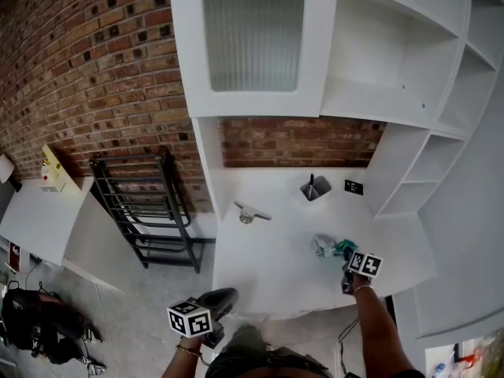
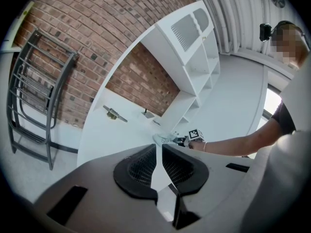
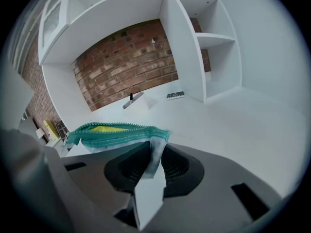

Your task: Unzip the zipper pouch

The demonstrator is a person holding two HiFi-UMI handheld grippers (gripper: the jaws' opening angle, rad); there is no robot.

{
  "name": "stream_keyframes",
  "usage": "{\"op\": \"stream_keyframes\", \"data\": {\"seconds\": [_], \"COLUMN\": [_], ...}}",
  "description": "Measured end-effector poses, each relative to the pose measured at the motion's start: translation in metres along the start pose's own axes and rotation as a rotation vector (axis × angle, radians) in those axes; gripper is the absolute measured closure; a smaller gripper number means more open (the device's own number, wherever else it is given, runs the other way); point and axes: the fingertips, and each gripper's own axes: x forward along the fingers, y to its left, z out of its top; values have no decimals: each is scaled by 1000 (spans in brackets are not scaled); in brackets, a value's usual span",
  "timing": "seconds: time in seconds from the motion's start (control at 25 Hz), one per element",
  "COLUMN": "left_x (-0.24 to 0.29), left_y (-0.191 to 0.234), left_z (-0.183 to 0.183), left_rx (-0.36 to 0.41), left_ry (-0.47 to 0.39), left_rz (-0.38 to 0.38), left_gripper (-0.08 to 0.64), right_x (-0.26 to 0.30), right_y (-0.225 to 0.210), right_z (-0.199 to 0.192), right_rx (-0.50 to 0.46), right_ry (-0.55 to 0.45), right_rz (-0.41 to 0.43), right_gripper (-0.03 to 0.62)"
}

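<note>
The zipper pouch (image 1: 331,247) lies on the white table (image 1: 268,266), clear-sided with a green zipper band. In the right gripper view the pouch (image 3: 114,132) stretches left from my jaws; its zipper gapes and shows yellow inside. My right gripper (image 3: 154,149) has its jaws a little apart, open, with the pouch's near end between the pads. In the head view the right gripper (image 1: 345,257) sits just right of the pouch. My left gripper (image 2: 159,147) is shut on nothing. It hovers off the table's front edge (image 1: 216,309), well away from the pouch (image 2: 165,140).
A small dark holder (image 1: 313,189) and a black card (image 1: 353,187) stand at the back of the table, and a metal piece (image 1: 250,213) lies left of centre. White shelves (image 1: 409,156) rise on the right. A black rack (image 1: 146,211) leans on the brick wall to the left.
</note>
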Motion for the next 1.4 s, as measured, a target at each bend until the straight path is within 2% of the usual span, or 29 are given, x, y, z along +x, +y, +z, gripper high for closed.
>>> {"op": "stream_keyframes", "data": {"seconds": [0.16, 0.28, 0.48, 0.84, 1.04, 1.16, 1.28, 1.4], "left_x": [1, 4, 9, 18, 25, 27, 30, 33], "left_y": [-4, -8, -16, -31, -41, -45, -49, -54], "left_z": [-2, -5, -6, -12, -16, -18, -20, -22], "left_rx": [-5, 0, 9, 31, 42, 47, 56, 69], "left_ry": [2, 12, 26, 51, 68, 73, 76, 76], "left_rz": [-14, -26, -48, -91, -112, -119, -125, -127], "left_gripper": [528, 528, 528, 528, 528, 528, 528, 528], "right_x": [-13, -22, -41, -74, -91, -104, -119, -132], "right_y": [-15, -29, -54, -71, -79, -80, -65, -44], "right_z": [-2, -11, -22, -42, -47, -46, -35, -27], "right_rx": [22, 70, 141, 100, 112, 133, 149, 94], "right_ry": [-4, 12, 10, 9, -18, -55, -129, -177], "right_rz": [-13, -18, -39, -74, -75, -76, -35, -12], "right_gripper": [511, 426, 413, 414, 414, 427, 470, 556]}}
